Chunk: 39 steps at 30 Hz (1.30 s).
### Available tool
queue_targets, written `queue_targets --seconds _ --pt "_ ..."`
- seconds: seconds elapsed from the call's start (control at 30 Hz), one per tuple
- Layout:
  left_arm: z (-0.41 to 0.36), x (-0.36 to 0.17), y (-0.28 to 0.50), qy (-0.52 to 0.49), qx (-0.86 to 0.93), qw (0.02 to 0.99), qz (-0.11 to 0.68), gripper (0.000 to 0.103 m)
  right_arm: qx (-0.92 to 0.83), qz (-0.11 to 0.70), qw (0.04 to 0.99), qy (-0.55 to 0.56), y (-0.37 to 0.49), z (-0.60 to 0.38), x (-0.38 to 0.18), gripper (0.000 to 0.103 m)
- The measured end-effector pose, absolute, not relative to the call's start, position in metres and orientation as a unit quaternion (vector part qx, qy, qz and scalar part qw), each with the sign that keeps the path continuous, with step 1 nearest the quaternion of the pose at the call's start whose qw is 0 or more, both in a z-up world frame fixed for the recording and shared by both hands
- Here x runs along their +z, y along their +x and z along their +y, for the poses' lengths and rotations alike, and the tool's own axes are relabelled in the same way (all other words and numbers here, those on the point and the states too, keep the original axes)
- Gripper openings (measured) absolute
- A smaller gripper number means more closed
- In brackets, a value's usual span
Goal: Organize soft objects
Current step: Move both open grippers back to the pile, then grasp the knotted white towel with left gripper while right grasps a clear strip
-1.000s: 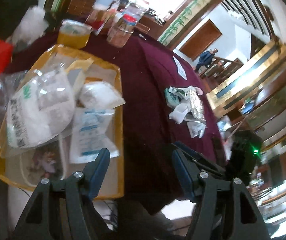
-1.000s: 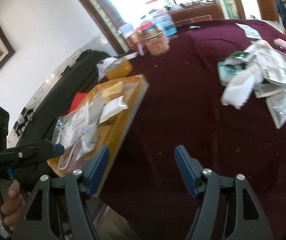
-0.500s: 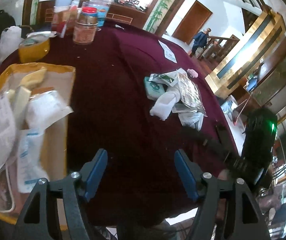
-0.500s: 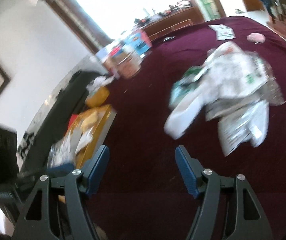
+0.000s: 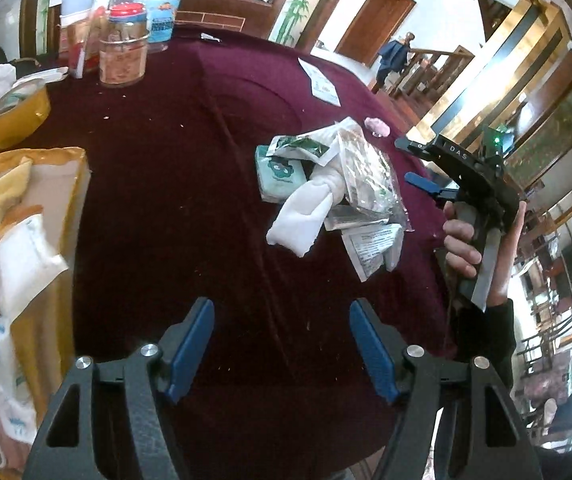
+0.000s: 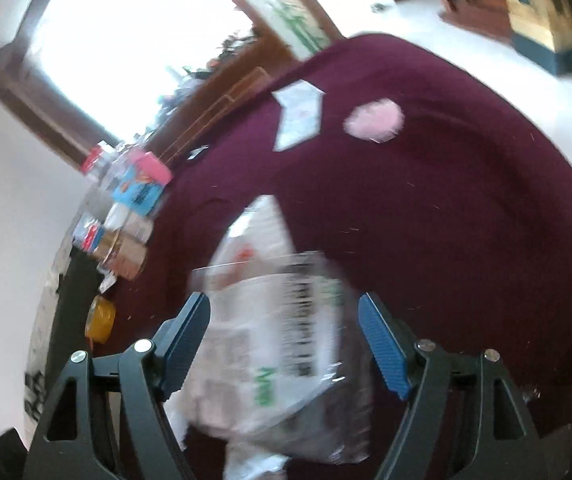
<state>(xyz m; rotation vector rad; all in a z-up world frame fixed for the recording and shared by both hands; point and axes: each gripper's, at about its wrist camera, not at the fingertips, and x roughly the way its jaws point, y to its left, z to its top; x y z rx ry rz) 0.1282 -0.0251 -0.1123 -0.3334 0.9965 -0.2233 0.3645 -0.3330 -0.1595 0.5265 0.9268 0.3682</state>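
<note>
A heap of soft packets (image 5: 361, 184) lies on the maroon tablecloth (image 5: 190, 184), with a white cloth roll (image 5: 305, 216) and a teal tissue pack (image 5: 280, 172) on its near side. My left gripper (image 5: 282, 344) hovers open short of the heap, with only cloth between its fingers. A hand (image 5: 461, 240) holds my right gripper (image 5: 417, 180) at the heap's right side. In the right wrist view, blurred by motion, the right gripper (image 6: 284, 344) has its jaws opening over a clear printed packet (image 6: 278, 328), and the pads do not press on it. A small pink soft thing (image 6: 373, 120) lies farther off.
A yellow tray (image 5: 66, 184) with white packets sits at the left edge. Jars (image 5: 124, 52) and a yellow tape roll (image 5: 18, 116) stand at the back left. A paper slip (image 5: 323, 84) lies at the far side. The table's rim curves close on the right.
The left gripper has swung right, from over the yellow tray to facing the heap. The right gripper has swept right and rolled, ending over the heap with its jaws wider.
</note>
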Motion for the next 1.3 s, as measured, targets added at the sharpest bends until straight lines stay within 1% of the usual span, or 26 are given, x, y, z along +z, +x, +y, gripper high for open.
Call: queue_targets --seconds 0.1,0.2,0.27,0.3,0.37,0.4,0.43,0.47,0.5,0.53,0.6,0.63,0.7,0.87,0.9,0.93,0.97,1.0,1.17,1.23,1.3 --pt "-0.030 -0.118 0.139 -0.153 -0.106 0.855 0.485 0.073 0.150 0.464 0.833 0.261 0.372 -0.337 -0.178 0.076" --pt "-0.038 -0.122 0.153 -0.156 -0.112 0.849 0.492 0.073 0.150 0.467 0.831 0.262 0.372 -0.335 -0.181 0.076" --pt "-0.044 -0.124 0.162 -0.156 -0.116 0.846 0.497 0.073 0.145 0.466 0.832 0.265 0.368 -0.334 -0.180 0.071" --pt "-0.046 -0.125 0.166 -0.156 -0.117 0.844 0.499 0.073 0.154 0.465 0.827 0.274 0.366 -0.335 -0.181 0.065" --pt "-0.050 -0.127 0.171 -0.152 -0.119 0.842 0.503 0.073 0.183 0.476 0.809 0.290 0.366 -0.335 -0.186 0.059" --pt "-0.051 -0.127 0.173 -0.150 -0.119 0.842 0.505 0.073 0.187 0.478 0.805 0.296 0.366 -0.334 -0.187 0.045" --pt "-0.052 -0.128 0.176 -0.147 -0.118 0.841 0.506 0.073 0.190 0.477 0.805 0.299 0.365 -0.336 -0.185 0.038" --pt "-0.052 -0.130 0.179 -0.148 -0.118 0.839 0.510 0.073 0.197 0.473 0.804 0.303 0.363 -0.337 -0.184 0.037" --pt "-0.053 -0.131 0.181 -0.149 -0.118 0.837 0.512 0.073 0.210 0.468 0.801 0.309 0.361 -0.337 -0.182 0.033" --pt "-0.053 -0.133 0.183 -0.149 -0.118 0.835 0.516 0.073 0.227 0.463 0.797 0.314 0.360 -0.337 -0.180 0.024" --pt "-0.053 -0.135 0.186 -0.150 -0.116 0.834 0.519 0.073 0.258 0.462 0.788 0.315 0.358 -0.331 -0.177 0.018" --pt "-0.053 -0.137 0.189 -0.152 -0.115 0.832 0.521 0.073 0.274 0.464 0.782 0.312 0.358 -0.326 -0.176 0.012" --pt "-0.054 -0.138 0.192 -0.154 -0.114 0.831 0.523 0.073 0.300 0.467 0.773 0.305 0.357 -0.317 -0.175 0.009" --pt "-0.058 -0.142 0.202 -0.144 -0.114 0.831 0.525 0.073 0.349 0.486 0.752 0.276 0.352 -0.289 -0.175 0.008" --pt "-0.058 -0.143 0.203 -0.144 -0.113 0.831 0.526 0.073 0.349 0.492 0.750 0.270 0.351 -0.285 -0.177 0.015" --pt "-0.057 -0.144 0.204 -0.148 -0.111 0.830 0.526 0.073 0.348 0.499 0.747 0.269 0.351 -0.282 -0.179 0.033" --pt "-0.056 -0.145 0.205 -0.152 -0.110 0.829 0.526 0.073 0.348 0.501 0.745 0.271 0.350 -0.282 -0.180 0.042" --pt "-0.055 -0.145 0.207 -0.154 -0.111 0.828 0.527 0.073 0.351 0.502 0.741 0.275 0.349 -0.282 -0.181 0.047" --pt "-0.054 -0.158 0.219 -0.171 -0.111 0.816 0.541 0.073 0.390 0.497 0.730 0.259 0.338 -0.274 -0.177 0.046" --pt "-0.050 -0.166 0.222 -0.187 -0.112 0.806 0.550 0.073 0.406 0.488 0.734 0.239 0.331 -0.268 -0.170 0.032" --pt "-0.049 -0.168 0.221 -0.185 -0.107 0.807 0.550 0.073 0.422 0.486 0.735 0.214 0.325 -0.259 -0.165 0.023"
